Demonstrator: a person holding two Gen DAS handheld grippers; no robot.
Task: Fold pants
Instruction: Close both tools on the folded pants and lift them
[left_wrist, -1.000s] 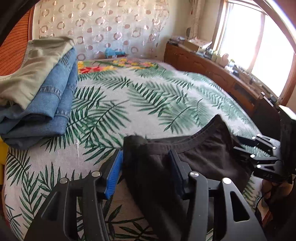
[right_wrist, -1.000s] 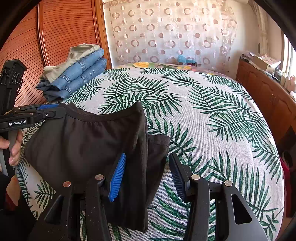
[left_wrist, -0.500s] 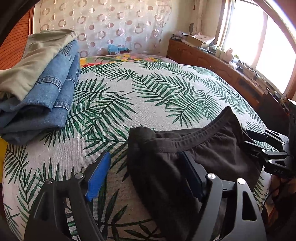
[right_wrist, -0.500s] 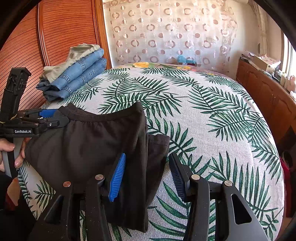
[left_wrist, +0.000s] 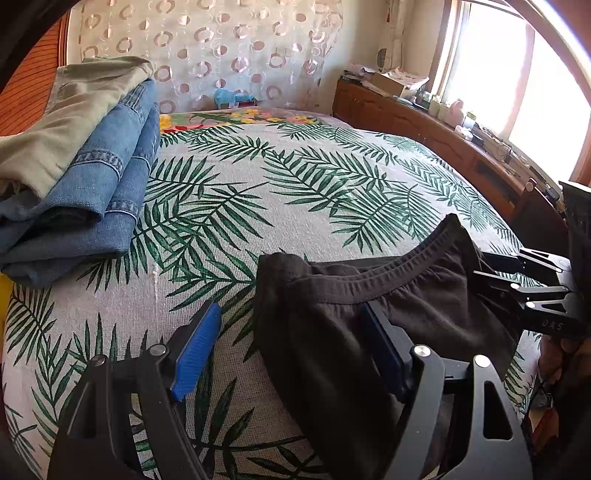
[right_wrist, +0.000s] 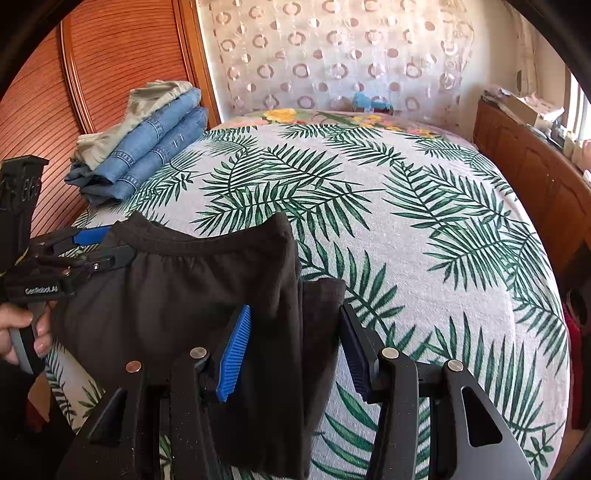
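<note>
your left gripper (right_wrist: 107, 245) reads "genrobot.ai" on its side, and the black pants (right_wrist: 192, 295) lie folded at the near edge of the bed (right_wrist: 424, 236), waistband toward 12 o'clock and long axis running 12 to 6. your left gripper (left_wrist: 291, 350) stands wide and released, its right pad against the cloth at the waistband corner. your right gripper (right_wrist: 295, 350) is half open astride the folded edge, its pads not pinching the cloth.
</note>
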